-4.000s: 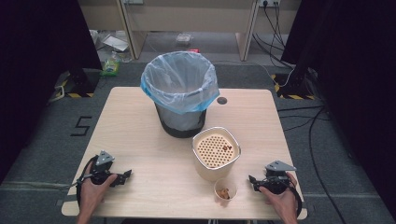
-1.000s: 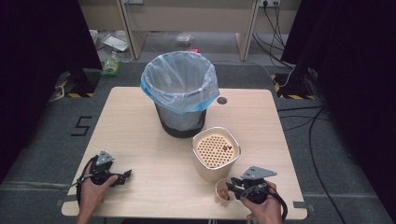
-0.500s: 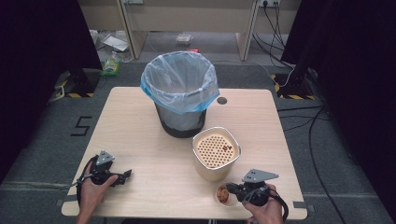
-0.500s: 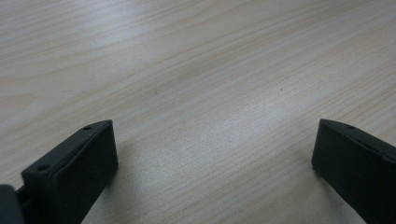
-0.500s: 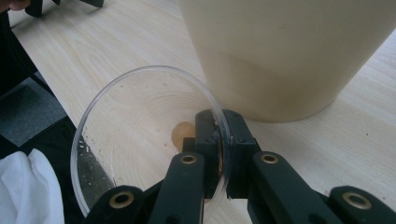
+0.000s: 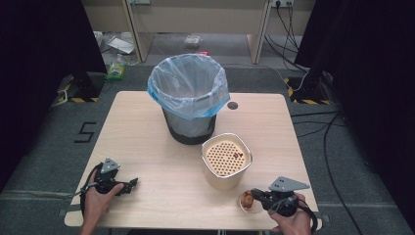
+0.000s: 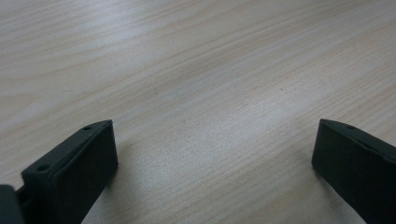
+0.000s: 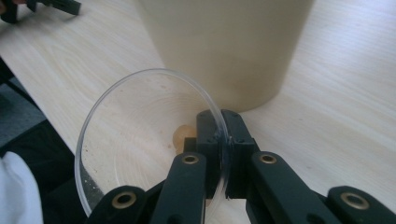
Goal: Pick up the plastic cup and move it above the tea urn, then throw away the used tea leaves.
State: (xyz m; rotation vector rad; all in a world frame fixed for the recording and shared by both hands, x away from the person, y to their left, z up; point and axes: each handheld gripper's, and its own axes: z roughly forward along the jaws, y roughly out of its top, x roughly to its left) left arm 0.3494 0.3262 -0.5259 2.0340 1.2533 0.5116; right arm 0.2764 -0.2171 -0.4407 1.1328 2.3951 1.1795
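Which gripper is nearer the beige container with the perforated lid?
Right. The right gripper sits just below and right of the beige container, jaws clamped on a clear cup rim. The left gripper rests far off, near the table's left corner.

place: lab or recording studio | evidence: black curtains [image 6: 39,73] at both sides | hazard-taped stand feet [image 6: 78,95] | floor cables [image 6: 313,122] | floor mark "5" [image 6: 85,132]
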